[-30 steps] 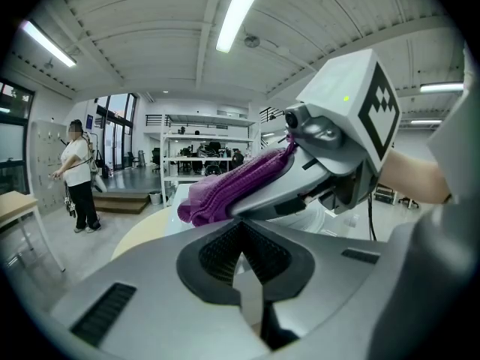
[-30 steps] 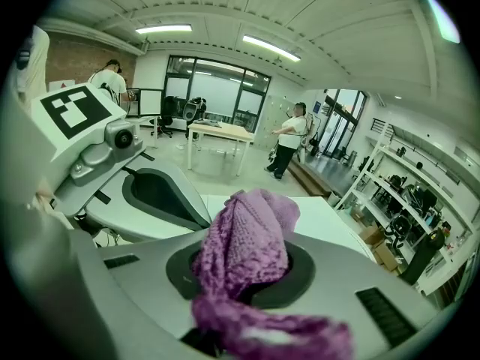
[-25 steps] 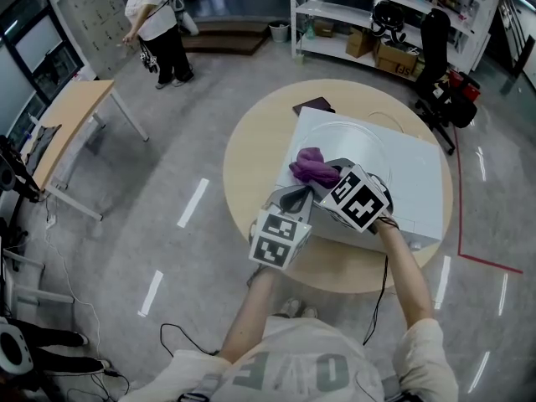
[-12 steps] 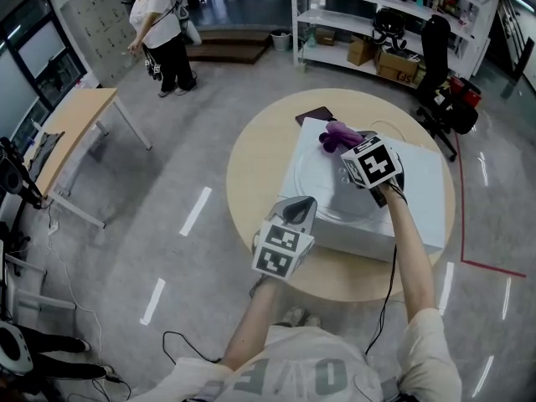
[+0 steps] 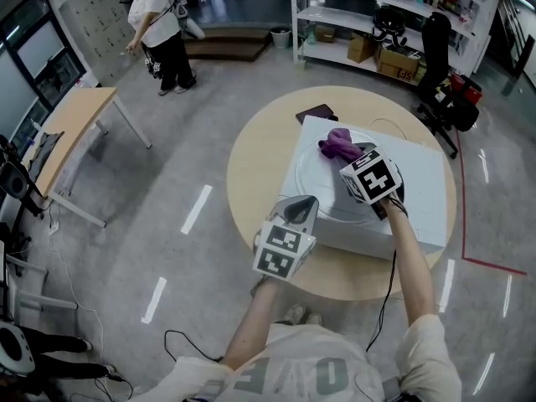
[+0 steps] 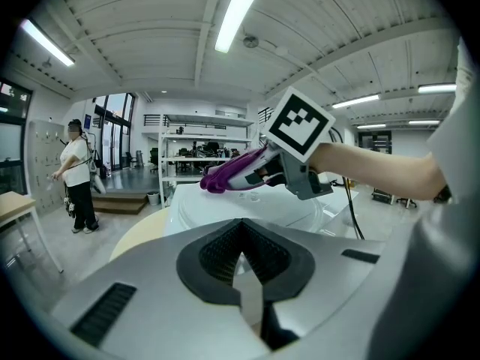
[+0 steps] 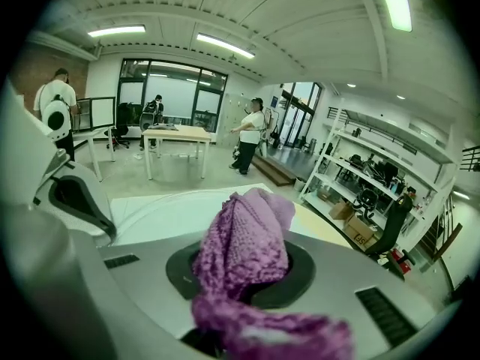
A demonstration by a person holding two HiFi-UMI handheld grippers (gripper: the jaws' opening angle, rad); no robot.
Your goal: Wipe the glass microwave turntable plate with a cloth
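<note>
My right tongs point(image 5: 353, 162) are clenched on the purple knitted cloth point(image 5: 337, 145), which bunches out past their tips over the far edge of the glass turntable plate point(image 5: 315, 179); I cannot tell whether it touches the glass. My left tongs point(image 6: 241, 272) are closed with nothing between them, held off the near left corner of the white microwave point(image 5: 419, 193). The plate lies flat on top of that microwave, which stands on a round wooden table point(image 5: 251, 167).
</note>
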